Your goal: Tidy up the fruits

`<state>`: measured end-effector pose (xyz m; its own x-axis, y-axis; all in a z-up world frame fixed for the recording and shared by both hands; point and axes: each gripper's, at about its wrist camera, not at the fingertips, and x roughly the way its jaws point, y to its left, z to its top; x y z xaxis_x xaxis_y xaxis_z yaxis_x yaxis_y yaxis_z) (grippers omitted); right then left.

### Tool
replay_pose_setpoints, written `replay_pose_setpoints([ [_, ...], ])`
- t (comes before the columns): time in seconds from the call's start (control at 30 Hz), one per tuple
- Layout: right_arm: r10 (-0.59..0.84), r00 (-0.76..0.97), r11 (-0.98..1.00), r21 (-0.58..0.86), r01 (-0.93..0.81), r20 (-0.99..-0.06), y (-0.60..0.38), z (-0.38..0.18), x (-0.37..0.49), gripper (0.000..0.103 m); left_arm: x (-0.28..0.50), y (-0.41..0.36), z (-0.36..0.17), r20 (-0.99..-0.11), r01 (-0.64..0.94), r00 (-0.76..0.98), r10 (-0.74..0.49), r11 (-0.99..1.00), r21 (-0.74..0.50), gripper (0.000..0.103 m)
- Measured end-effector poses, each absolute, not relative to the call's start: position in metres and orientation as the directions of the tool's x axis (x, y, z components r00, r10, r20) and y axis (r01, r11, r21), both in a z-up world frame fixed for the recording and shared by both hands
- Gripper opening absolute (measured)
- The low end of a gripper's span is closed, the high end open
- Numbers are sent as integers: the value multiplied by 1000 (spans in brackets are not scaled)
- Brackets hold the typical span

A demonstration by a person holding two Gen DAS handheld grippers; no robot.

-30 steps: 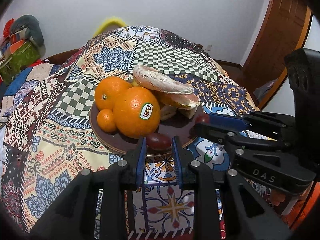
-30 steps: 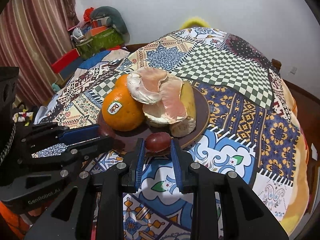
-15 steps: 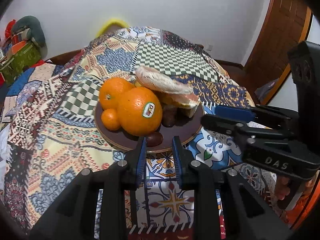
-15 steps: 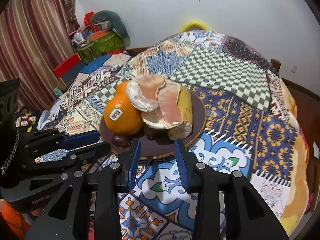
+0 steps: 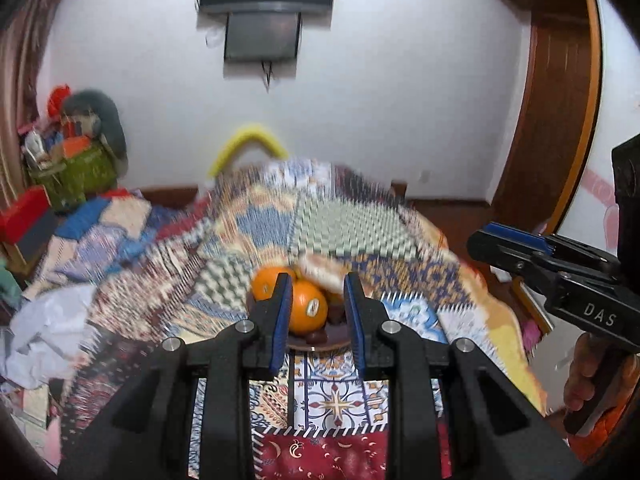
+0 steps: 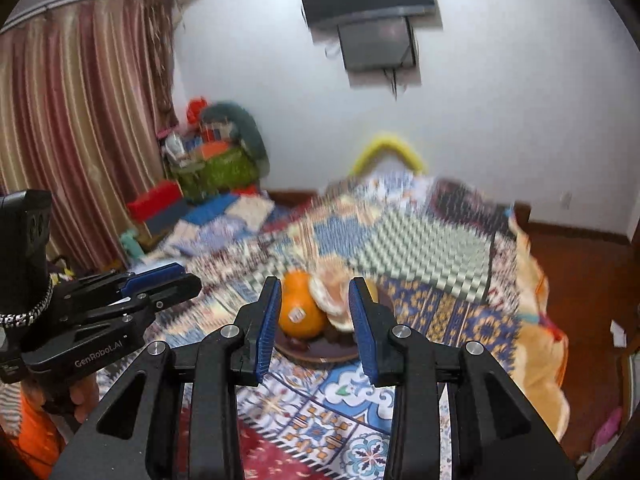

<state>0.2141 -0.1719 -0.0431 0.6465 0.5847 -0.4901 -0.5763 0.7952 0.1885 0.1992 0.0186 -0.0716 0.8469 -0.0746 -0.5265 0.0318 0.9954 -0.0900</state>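
Left wrist: round glossy orange (image 5: 306, 310)

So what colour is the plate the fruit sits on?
Dark brown. The plate shows best in the right wrist view, under the oranges.

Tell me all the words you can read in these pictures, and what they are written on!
"DAS": on the side of the right tongs.
"GenRobot.AI": on the side of the left tongs.
Sticker on the big orange: too blurred to read.
Nothing else bears readable writing.
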Motion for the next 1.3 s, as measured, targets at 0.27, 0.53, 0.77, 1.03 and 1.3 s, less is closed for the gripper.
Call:
replay_pose_setpoints([
  [0.27,578,757,813,138,-565,-304,-189,15,150,42,123,9,-4,-333,32,942,-51,998,-62,36],
  [0.53,569,797,822,119,-556,-203,-198,36,116,59,67,-4,27,-188,11,982,-12,1000,-7,60],
  [0.77,534,829,845,110,-523,-167,-199,34,103,83,50,-8,33,-158,19,987,-20,1000,-4,69],
  [1.03,500,852,866,117,-486,-155,-200,32,97,103,45,-2,29,-169,6,986,-11,999,-31,91],
  [1.3,492,855,871,103,-481,-164,-202,27,92,103,44,-1,26,-159,0,987,-5,999,-36,93],
])
